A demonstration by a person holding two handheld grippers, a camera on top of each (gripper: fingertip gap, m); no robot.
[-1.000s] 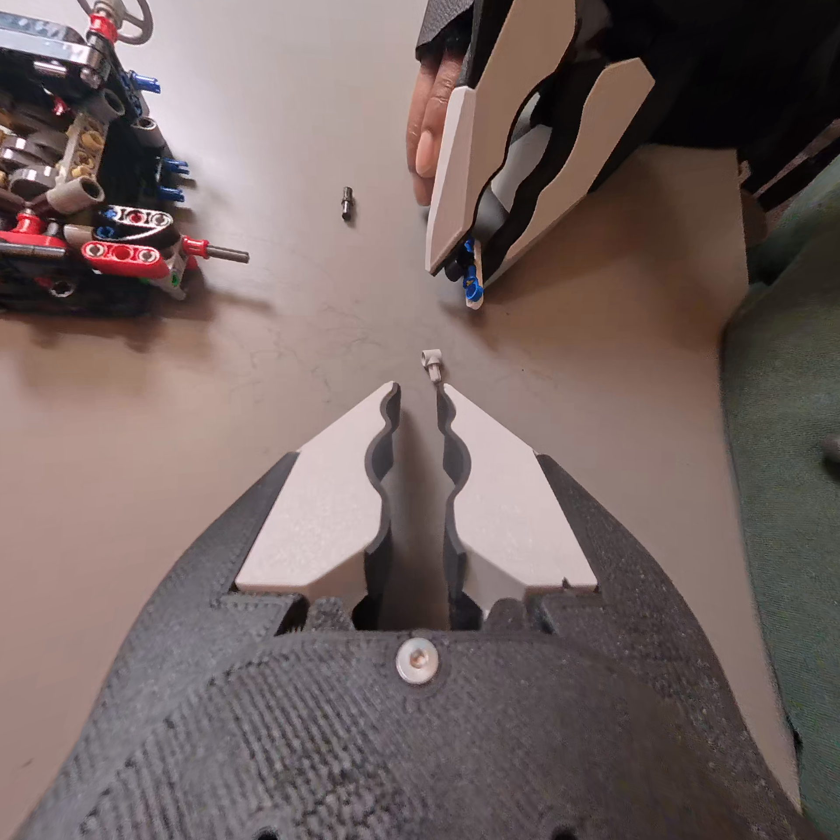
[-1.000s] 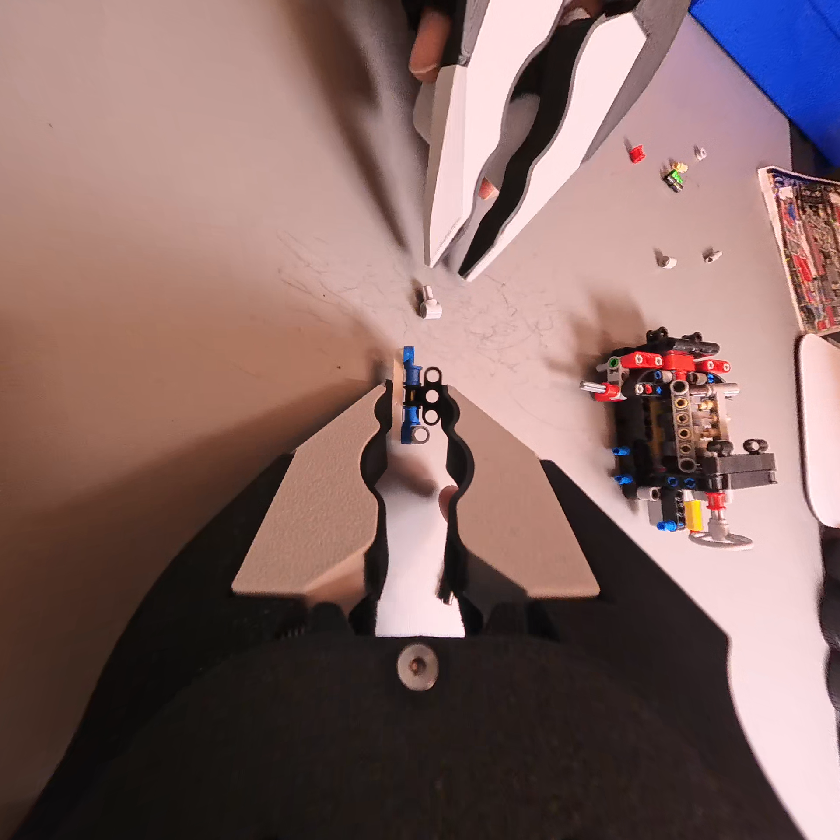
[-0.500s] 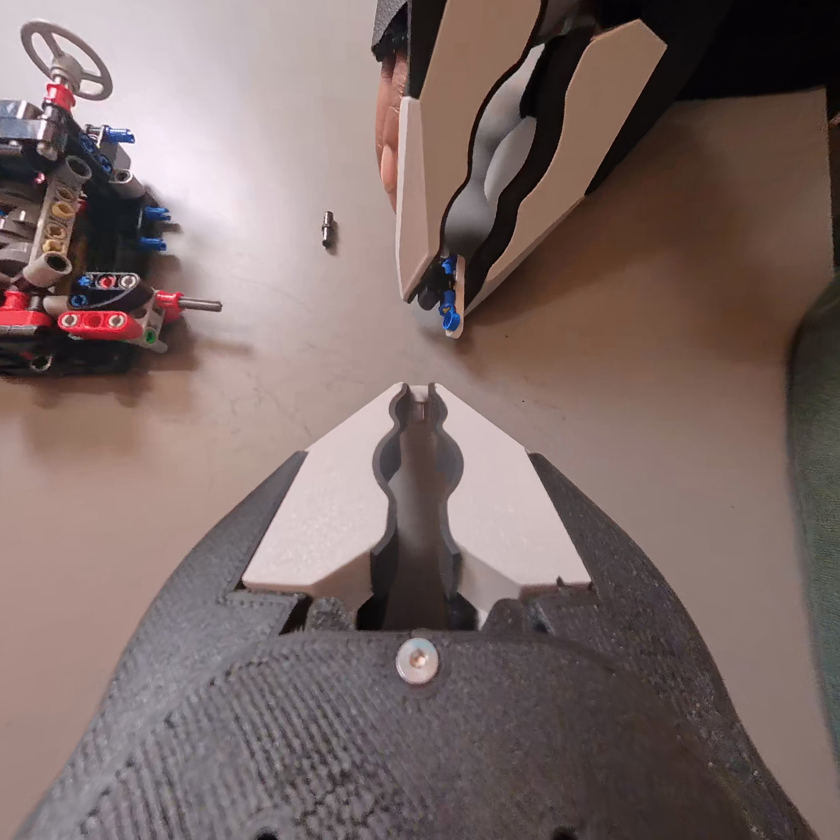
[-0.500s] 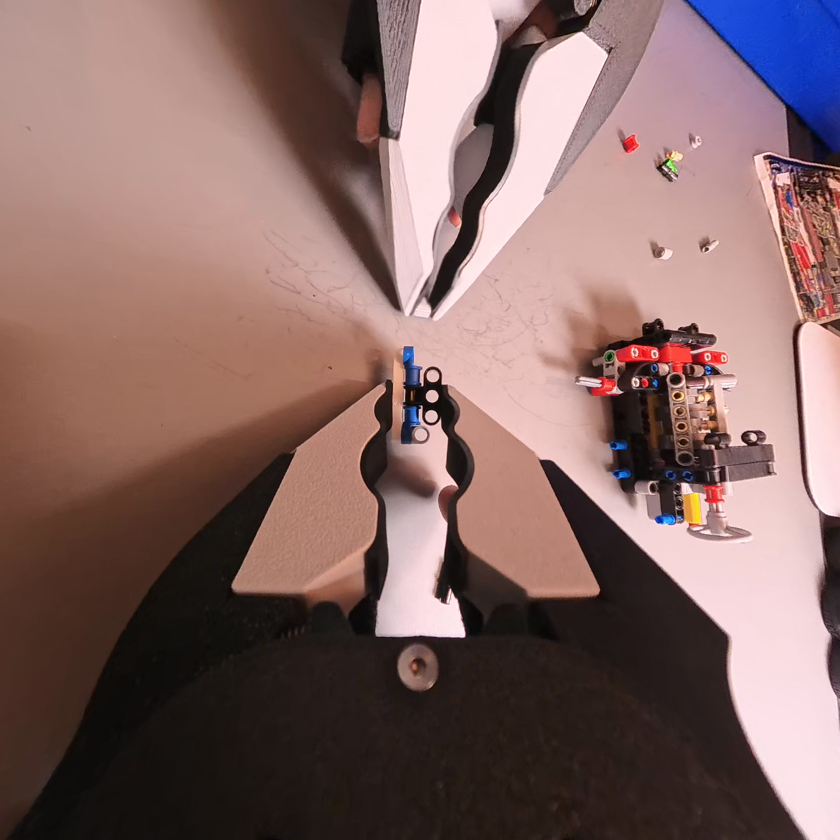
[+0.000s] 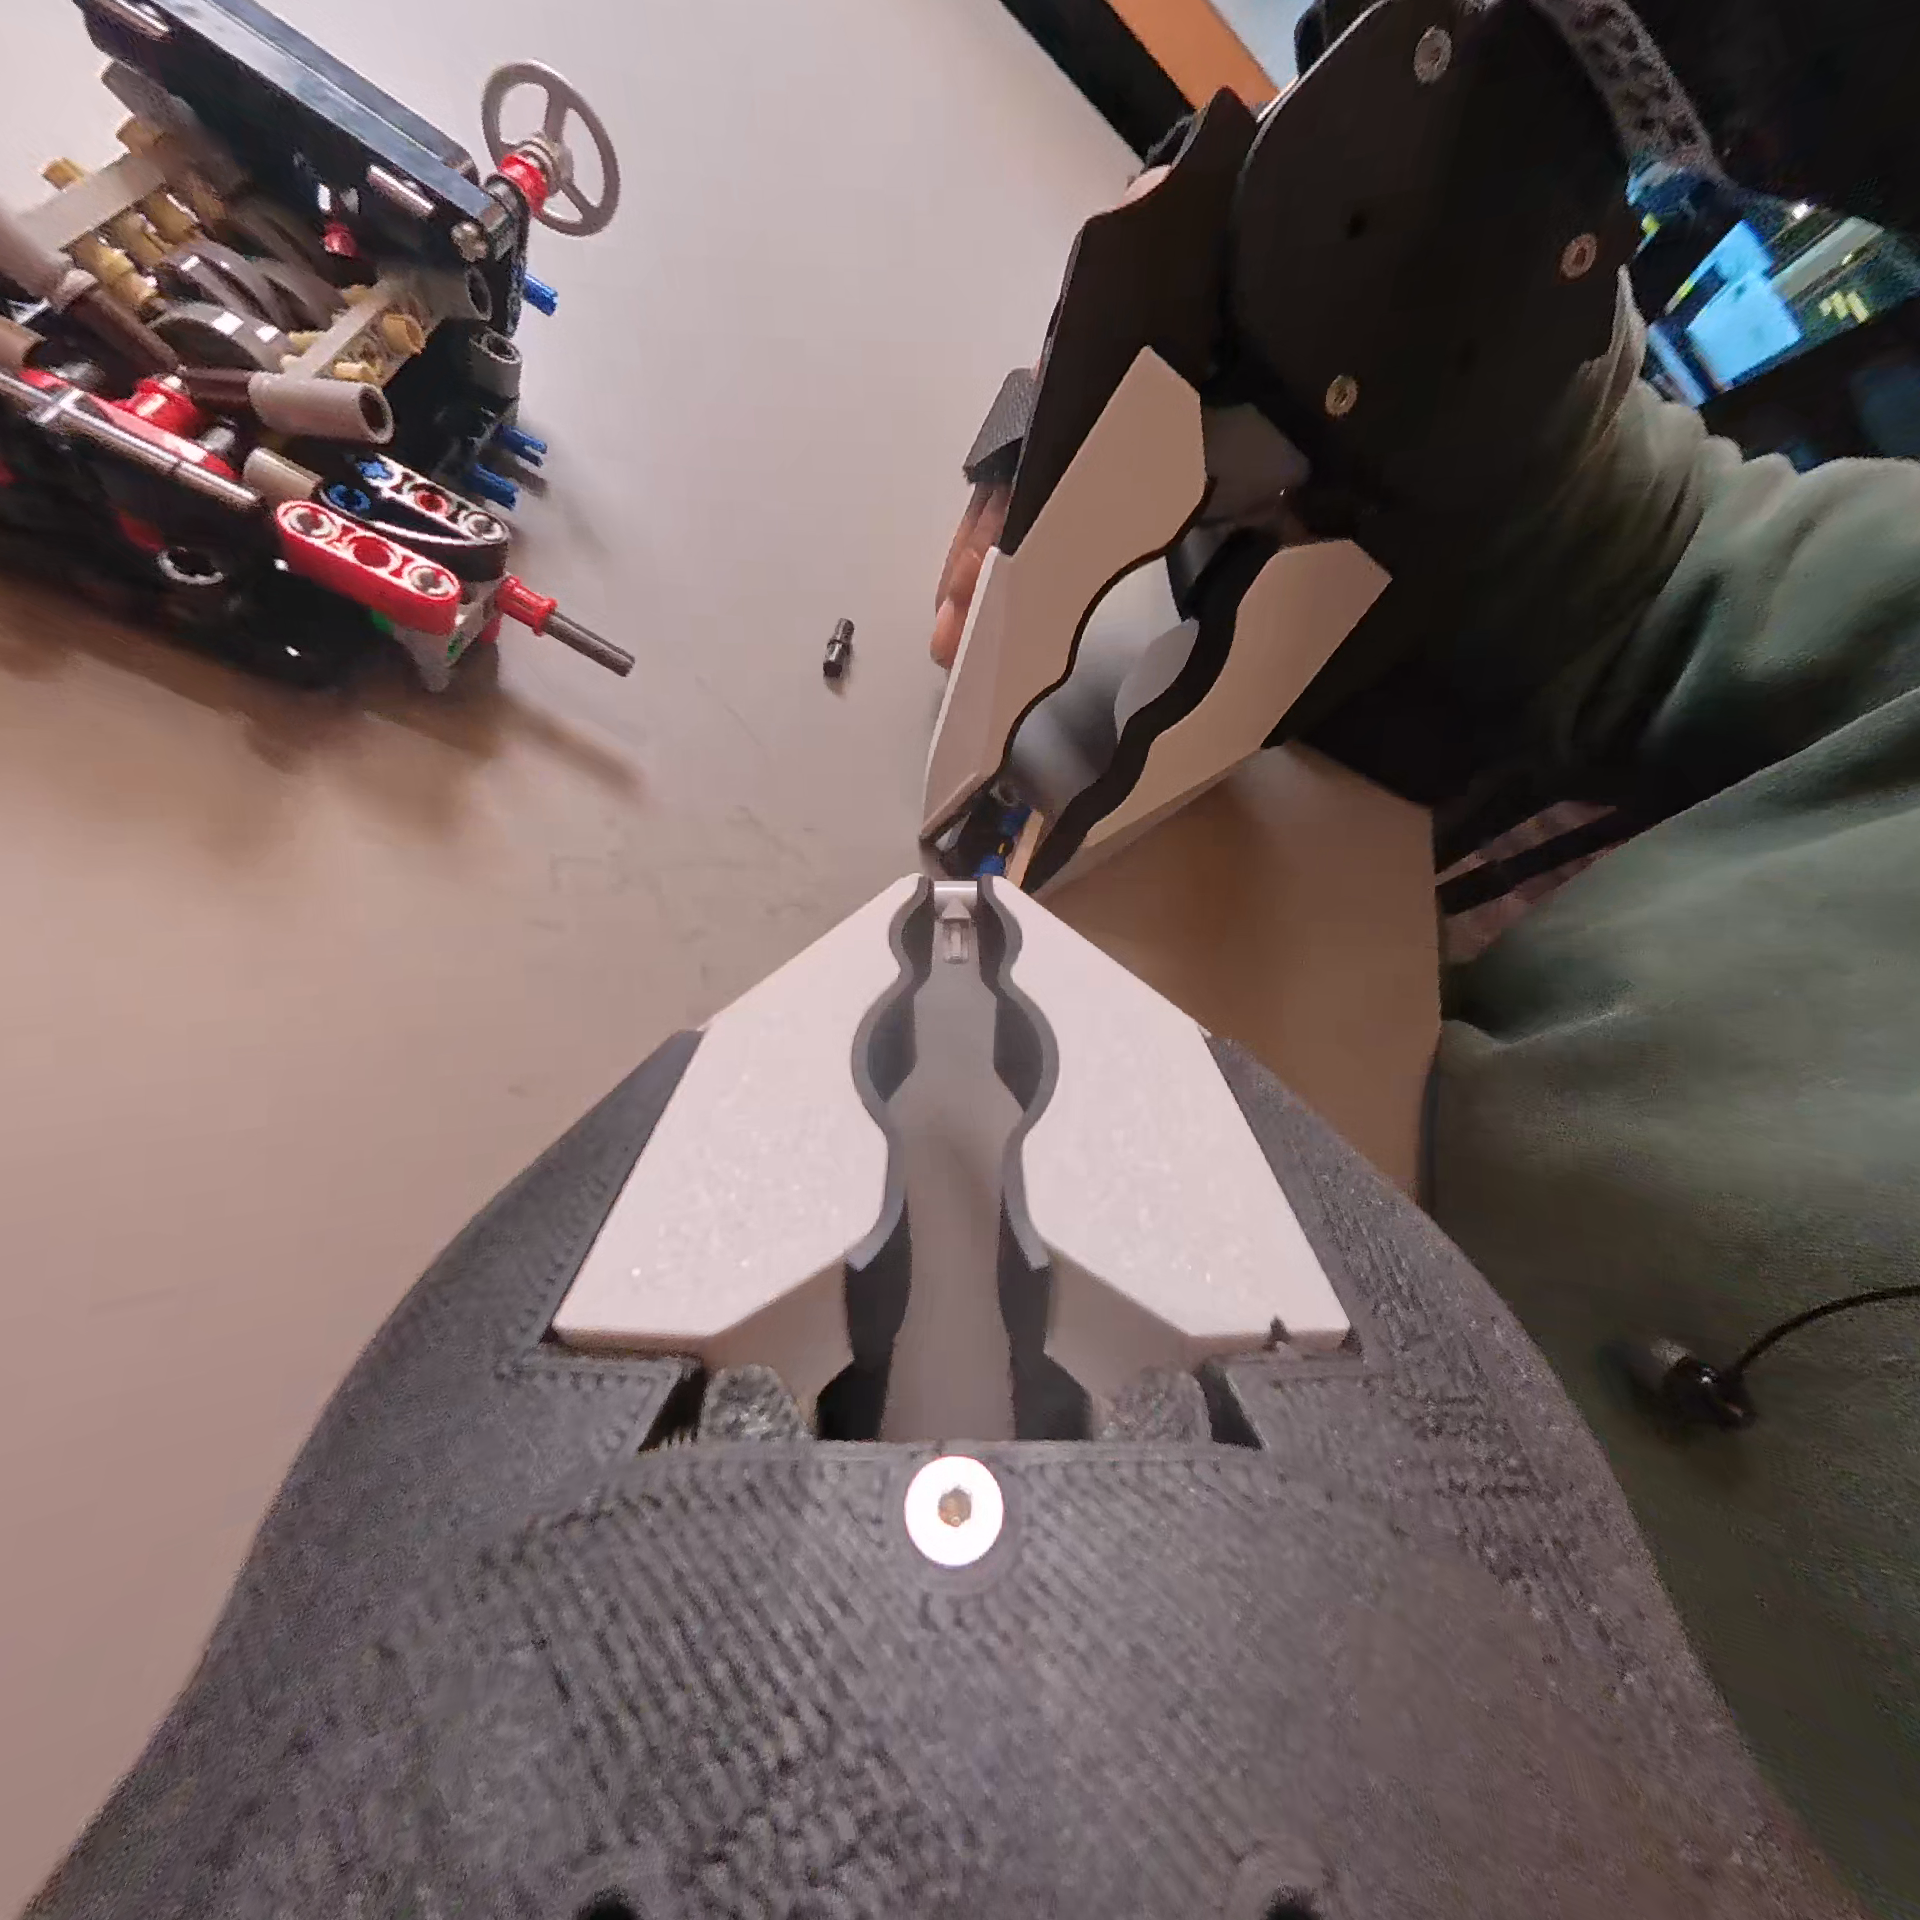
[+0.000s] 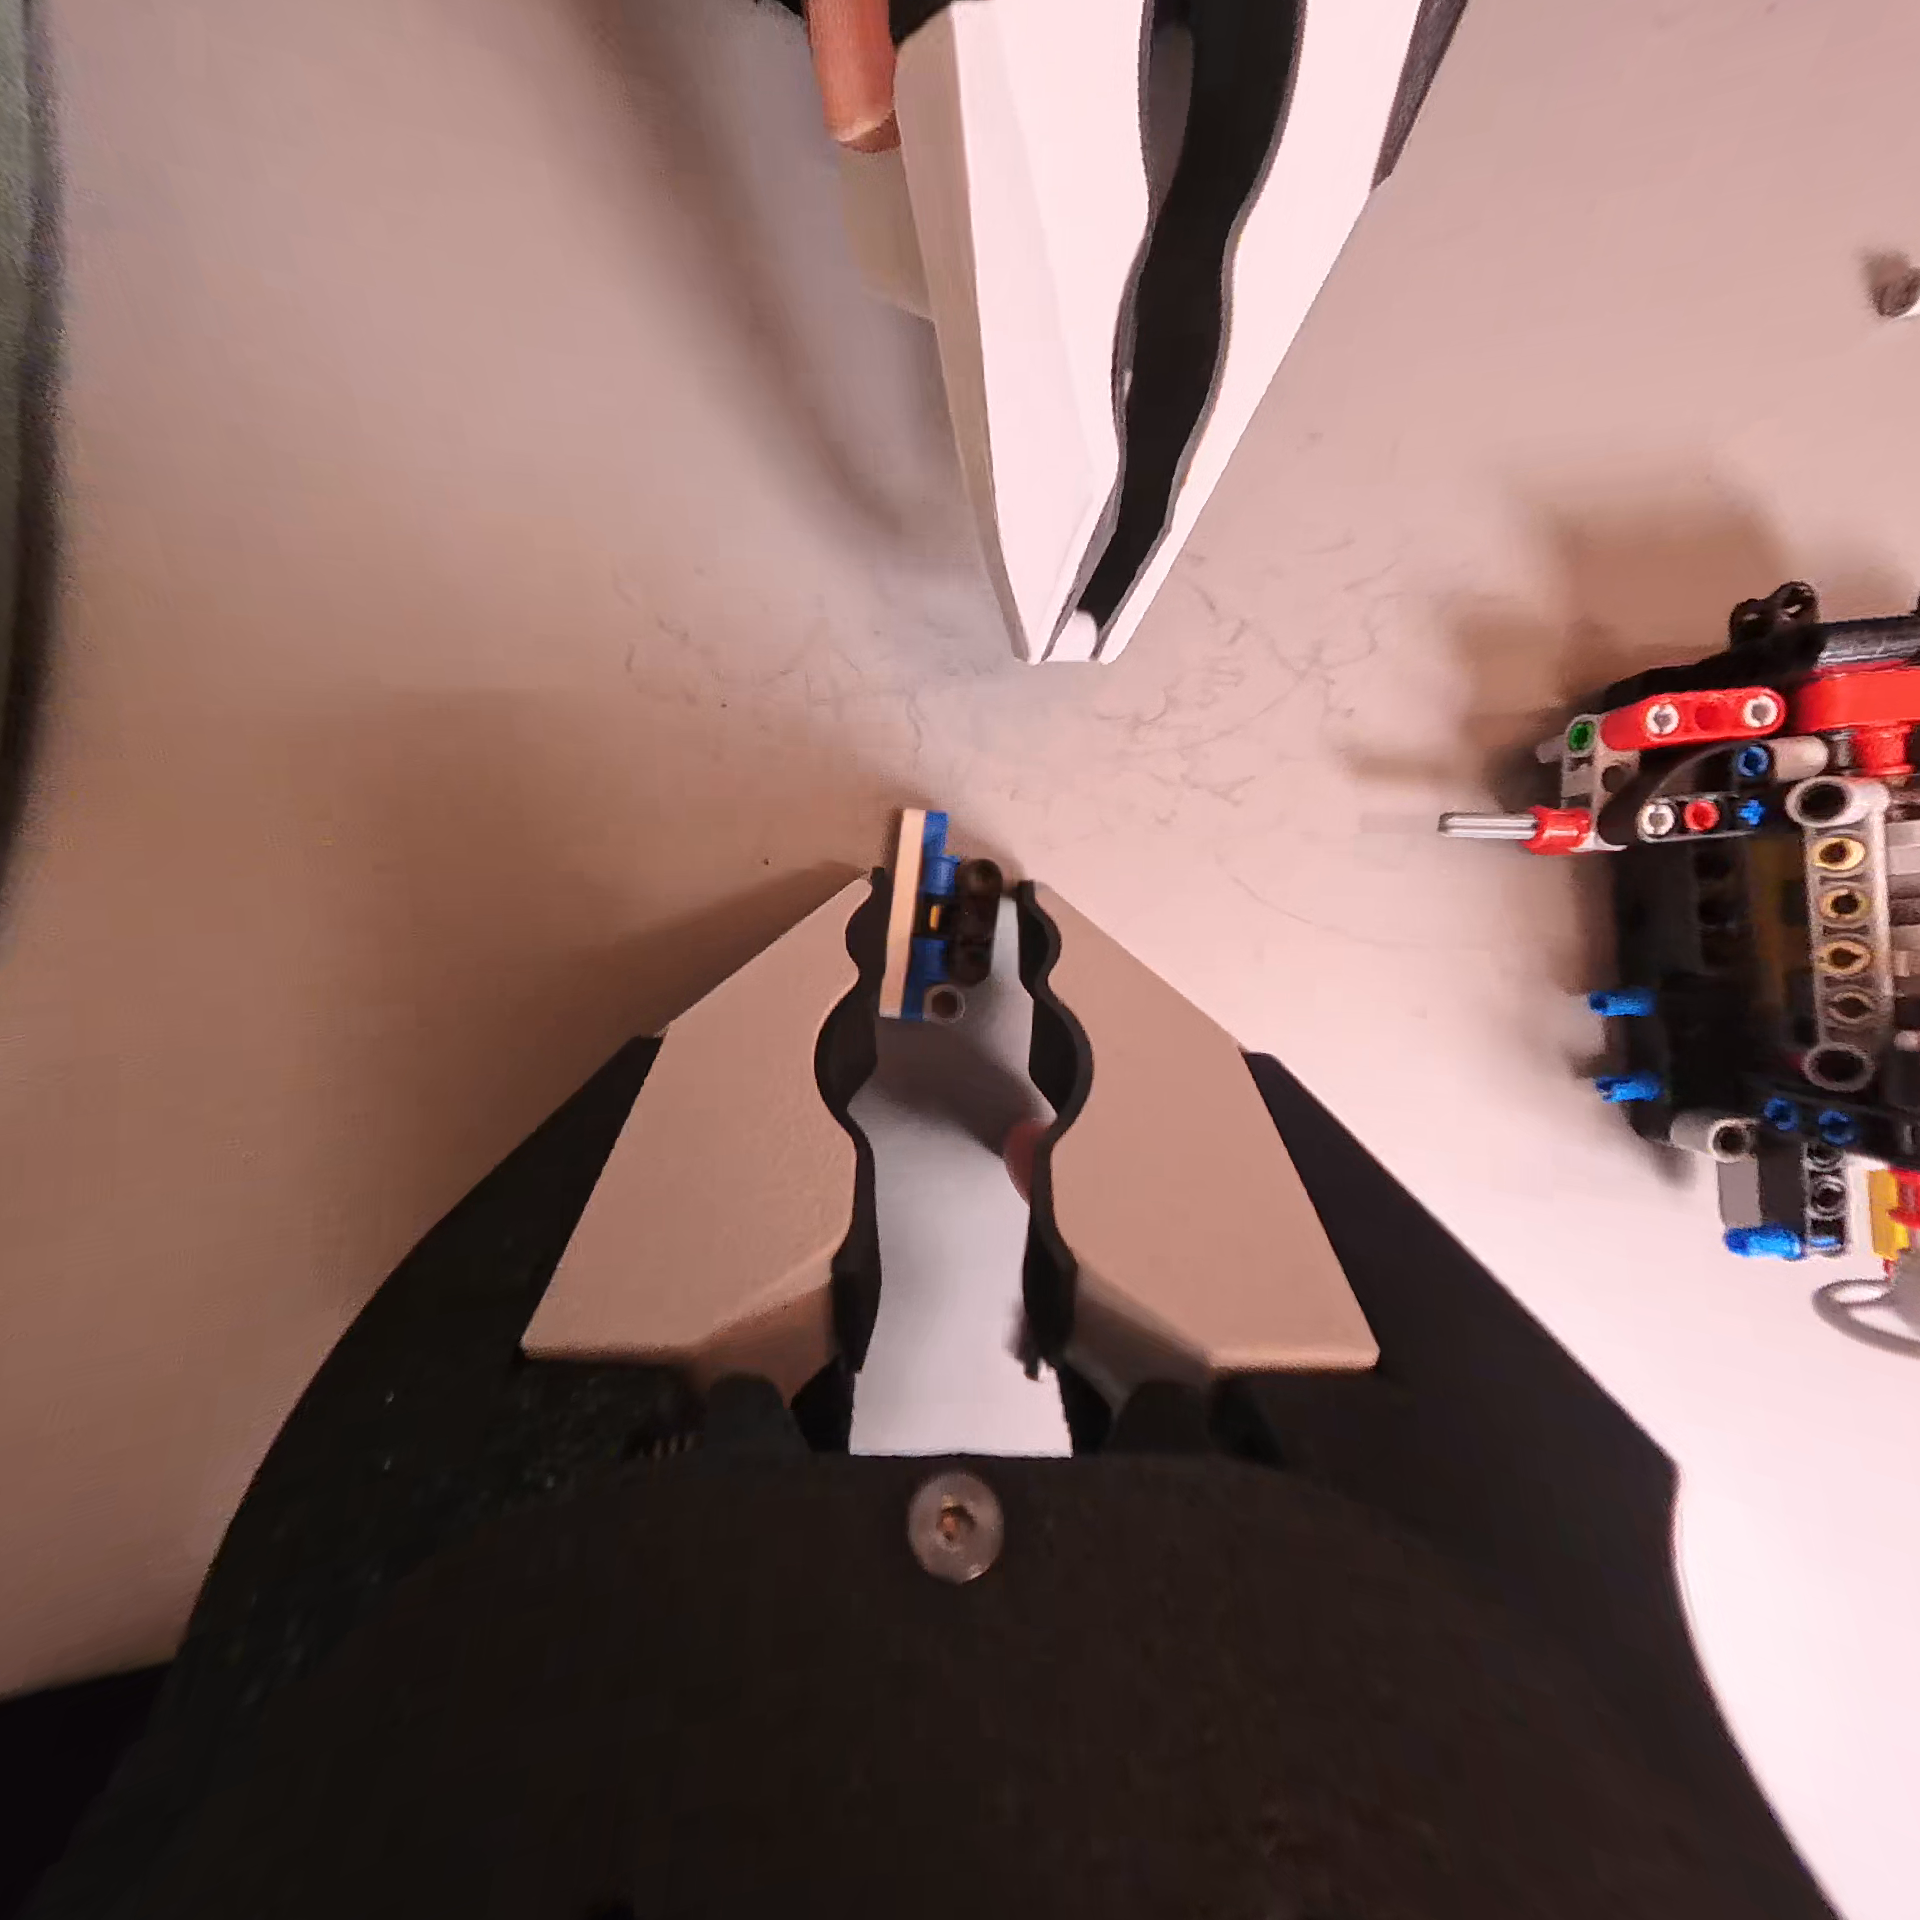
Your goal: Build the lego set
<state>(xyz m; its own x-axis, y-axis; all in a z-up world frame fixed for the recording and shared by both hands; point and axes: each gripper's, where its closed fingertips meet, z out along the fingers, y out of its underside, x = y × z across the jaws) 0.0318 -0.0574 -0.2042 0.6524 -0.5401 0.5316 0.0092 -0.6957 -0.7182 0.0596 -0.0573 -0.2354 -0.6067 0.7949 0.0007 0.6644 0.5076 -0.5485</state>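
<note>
Two grippers and several loose parts are recorded on a pale table (image 6: 416, 520), listed from largest to smallest.

Partly built model (image 5: 260, 416): black frame with red beams, grey steering wheel and blue pins; it is set on the table to the left in the left wrist view, well apart from both tools.

Right gripper (image 6: 951, 894): its jaws are clamped on a small sub-assembly (image 6: 935, 914) of tan, blue and black parts, held at the tips with the black holed part facing inward.

Left gripper (image 5: 954, 899): its jaws are drawn together on a small grey connector (image 5: 954, 914), pinched at the very tips.

Loose black pin (image 5: 837, 646): left lying on the table between model and right gripper.

Step judged in hand: the grey connector is to be mated to the sub-assembly. Both tips are already brought near each other. The connector's stub should be lined up squarely with an open hole before being pushed; the grip is shallow, so a slanted push is likely to twist the part out.
</note>
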